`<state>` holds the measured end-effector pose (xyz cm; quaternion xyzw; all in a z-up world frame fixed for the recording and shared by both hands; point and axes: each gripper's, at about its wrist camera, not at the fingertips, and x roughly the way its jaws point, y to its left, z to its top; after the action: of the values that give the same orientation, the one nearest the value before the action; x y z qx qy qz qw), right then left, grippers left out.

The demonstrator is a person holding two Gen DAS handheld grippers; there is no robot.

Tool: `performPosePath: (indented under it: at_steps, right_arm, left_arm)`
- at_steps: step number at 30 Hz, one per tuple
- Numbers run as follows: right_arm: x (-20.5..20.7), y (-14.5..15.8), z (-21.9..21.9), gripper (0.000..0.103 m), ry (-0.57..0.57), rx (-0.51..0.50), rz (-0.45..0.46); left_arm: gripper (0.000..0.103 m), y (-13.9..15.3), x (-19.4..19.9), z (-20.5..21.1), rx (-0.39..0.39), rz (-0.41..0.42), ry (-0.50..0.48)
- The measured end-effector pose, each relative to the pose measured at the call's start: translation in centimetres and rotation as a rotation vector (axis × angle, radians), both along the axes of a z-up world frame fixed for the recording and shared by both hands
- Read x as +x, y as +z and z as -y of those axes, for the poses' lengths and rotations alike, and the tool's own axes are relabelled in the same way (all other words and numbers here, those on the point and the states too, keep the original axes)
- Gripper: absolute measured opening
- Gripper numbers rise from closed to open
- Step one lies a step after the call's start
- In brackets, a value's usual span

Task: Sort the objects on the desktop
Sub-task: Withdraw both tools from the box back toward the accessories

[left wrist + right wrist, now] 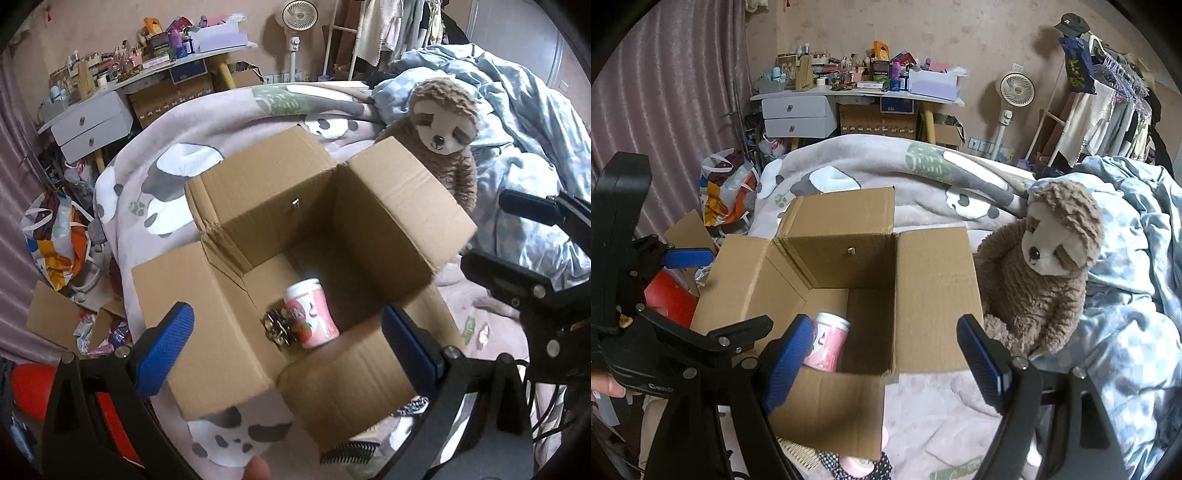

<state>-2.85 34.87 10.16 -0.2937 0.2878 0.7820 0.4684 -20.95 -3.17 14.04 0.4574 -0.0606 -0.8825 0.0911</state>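
Observation:
An open cardboard box (373, 206) (934, 295) sits on the bed. Inside it a pink cup with a strawberry print (312, 314) (827, 345) lies against a small gold metallic item (277, 326). My left gripper (286, 347) hovers above the box's near corner, open, its blue pads wide apart with nothing between them. My right gripper (886, 362) hangs over the box's near right side, also open and empty. A brown sloth plush (439, 140) (1041, 266) sits just right of the box. Each view catches the other gripper's fingers (528, 206) (687, 257) at its edge.
A panda-print blanket (177, 166) and a blue duvet (1137, 314) cover the bed. A hairbrush (347, 452) and a polka-dot cloth (857, 465) lie near the front. A cluttered desk (857, 92), a fan (1015, 88), a clothes rack (1108, 110) and a bag (727, 192) stand behind.

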Motion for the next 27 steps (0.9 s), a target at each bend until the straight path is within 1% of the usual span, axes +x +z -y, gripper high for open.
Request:
performPosePath:
  at_steps: [7, 11, 14, 20, 23, 27]
  right_arm:
    - [1.1, 0.2, 2.9, 0.081, -0.007, 0.002, -0.014]
    - [1.6, -0.1, 4.7, 0.081, 0.0, -0.001, -0.029]
    - [1.8, -0.5, 5.9, 0.081, 0.013, 0.002, -0.047]
    - [2.3, -2.2, 8.2, 0.081, 0.026, -0.027, -0.069]
    - [2.5, -3.0, 9.3, 0.081, 0.031, -0.038, -0.065]
    - [2.9, -4.4, 11.1, 0.081, 0.035, -0.045, -0.06]
  left_arm:
    - [0.102, 0.8, 3.0, -1.4, -0.05, -0.022, -0.001]
    - [0.102, 0.4, 4.7, -2.2, -0.066, -0.014, -0.003]
    - [0.102, 0.1, 6.0, -2.7, -0.058, -0.013, -0.003]
    - [0.102, -1.0, 8.3, -3.7, -0.031, -0.002, -0.009]
    - [0.102, -1.8, 9.4, -4.1, -0.03, 0.009, -0.003]
    - [0.102, -3.2, 10.8, -4.3, -0.002, 0.028, 0.019]
